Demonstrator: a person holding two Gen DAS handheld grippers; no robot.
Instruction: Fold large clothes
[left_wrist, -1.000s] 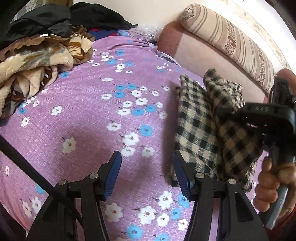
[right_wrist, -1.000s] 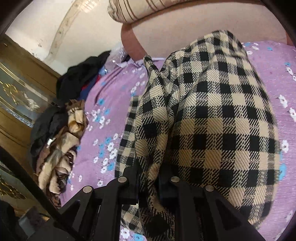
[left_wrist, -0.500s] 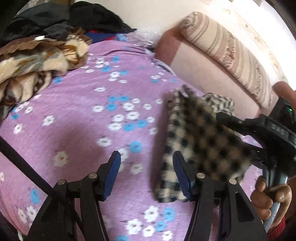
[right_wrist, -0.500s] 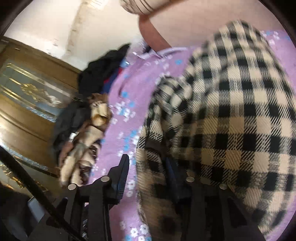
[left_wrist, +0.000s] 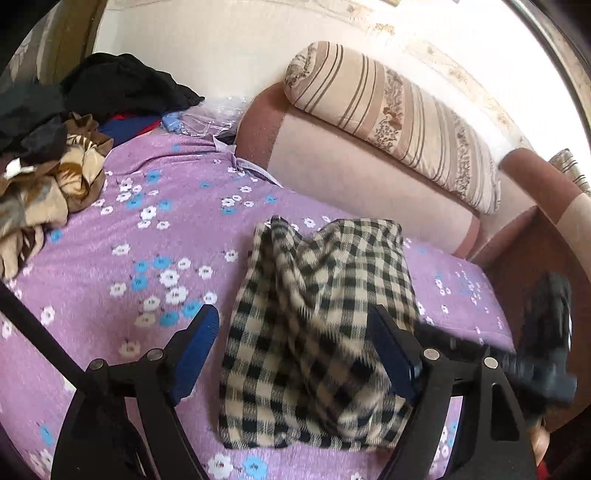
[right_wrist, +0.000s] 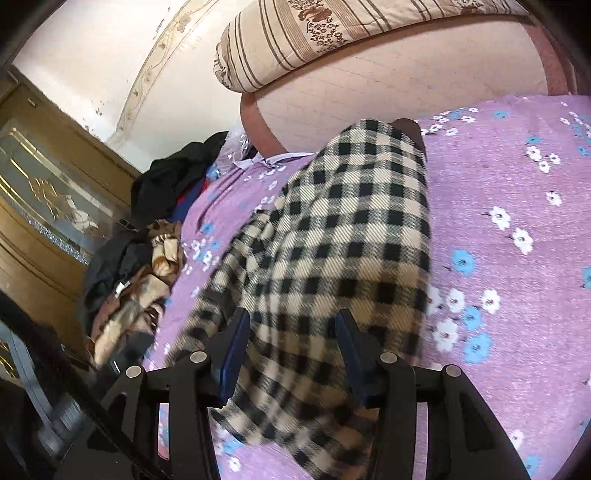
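Checked garment between open right gripper

1. The bed wears a purple sheet printed with white and blue flowers.
2. A folded black-and-cream checked garment lies on it, near the padded headboard.
3. A heap of brown, black and blue clothes sits at the far corner.
4. Clear plastic wrapping lies beside that heap.

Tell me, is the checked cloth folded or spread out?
Folded: the checked cloth lies doubled into a compact bundle on the purple sheet.
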